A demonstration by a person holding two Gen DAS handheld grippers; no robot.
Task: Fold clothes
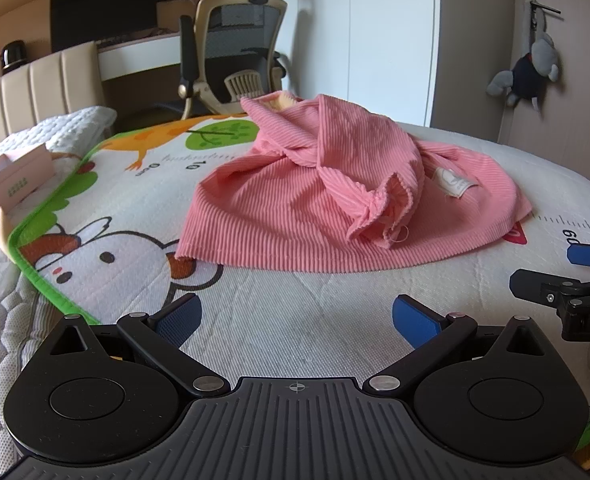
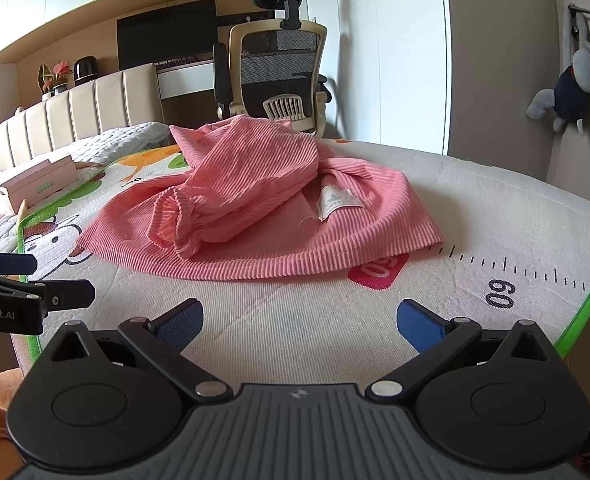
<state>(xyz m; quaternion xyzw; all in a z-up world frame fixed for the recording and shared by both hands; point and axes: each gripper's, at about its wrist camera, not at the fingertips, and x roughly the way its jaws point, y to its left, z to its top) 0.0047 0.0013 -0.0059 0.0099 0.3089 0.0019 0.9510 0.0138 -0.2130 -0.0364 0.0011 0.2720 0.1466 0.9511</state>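
Observation:
A pink ribbed garment (image 1: 335, 196) (image 2: 255, 216) lies crumpled in a heap on a cartoon-printed play mat (image 1: 279, 320) (image 2: 335, 312) on the bed, a white label showing on it. My left gripper (image 1: 297, 320) hovers open above the bare mat, short of the garment's near hem, with nothing between its blue pads. My right gripper (image 2: 299, 322) is open too, likewise in front of the hem and empty. Each gripper shows at the edge of the other's view: the right gripper (image 1: 587, 272) at the right edge, the left gripper (image 2: 31, 280) at the left edge.
A pink box (image 1: 11, 184) (image 2: 39, 184) rests on the quilt left of the mat. An office chair (image 1: 235, 52) (image 2: 279, 68) and desk stand behind the bed. A plush toy (image 1: 531, 68) (image 2: 571, 92) hangs on the right wall. The mat's green edge (image 2: 583, 320) runs close on the right.

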